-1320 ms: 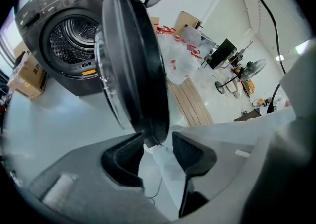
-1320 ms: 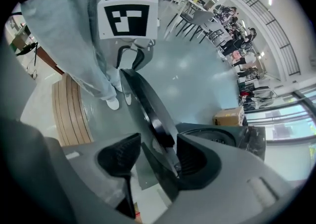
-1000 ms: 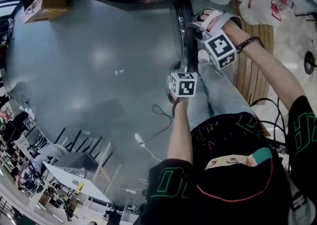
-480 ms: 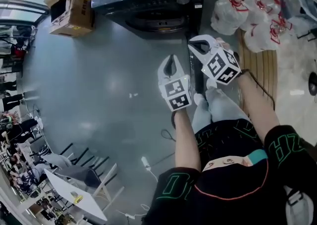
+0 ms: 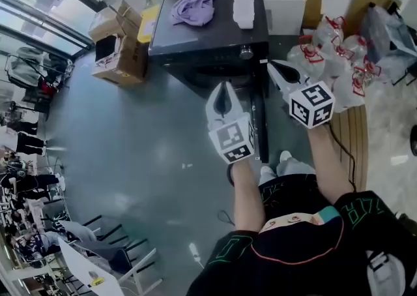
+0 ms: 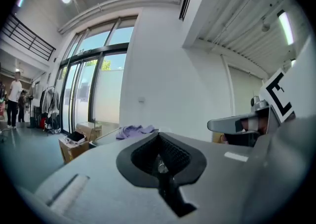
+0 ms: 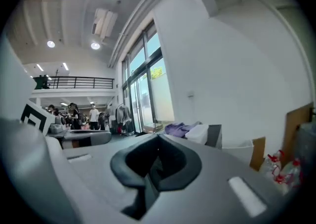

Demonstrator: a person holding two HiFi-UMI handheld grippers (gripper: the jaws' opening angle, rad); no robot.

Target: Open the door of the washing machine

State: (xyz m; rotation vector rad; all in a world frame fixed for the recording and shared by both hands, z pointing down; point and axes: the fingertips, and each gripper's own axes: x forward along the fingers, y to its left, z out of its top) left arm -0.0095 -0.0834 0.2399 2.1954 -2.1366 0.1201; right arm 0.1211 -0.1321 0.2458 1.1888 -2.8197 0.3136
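Observation:
The black washing machine (image 5: 208, 34) stands at the top centre of the head view. Its door (image 5: 261, 125) hangs swung out towards me, seen edge-on. A purple cloth (image 5: 199, 2) and a white object (image 5: 243, 9) lie on its top. My left gripper (image 5: 223, 85) hovers in front of the drum opening, left of the door. Its jaws have just closed with nothing between them (image 6: 158, 135). My right gripper (image 5: 270, 64) is held above the door's top edge; it too has just closed on nothing (image 7: 158, 136). Neither gripper touches the machine.
Cardboard boxes (image 5: 120, 47) sit left of the machine. A white bin (image 5: 287, 8) and several tied plastic bags (image 5: 339, 53) stand on its right, with a wooden pallet (image 5: 355, 132) behind my right arm. Chairs and a table (image 5: 111, 249) are at lower left. A cable (image 5: 195, 252) lies on the floor.
Both grippers have risen from low beside the door's edge and now point roughly level at the machine. The head view has tipped up, so the machine's top shows.

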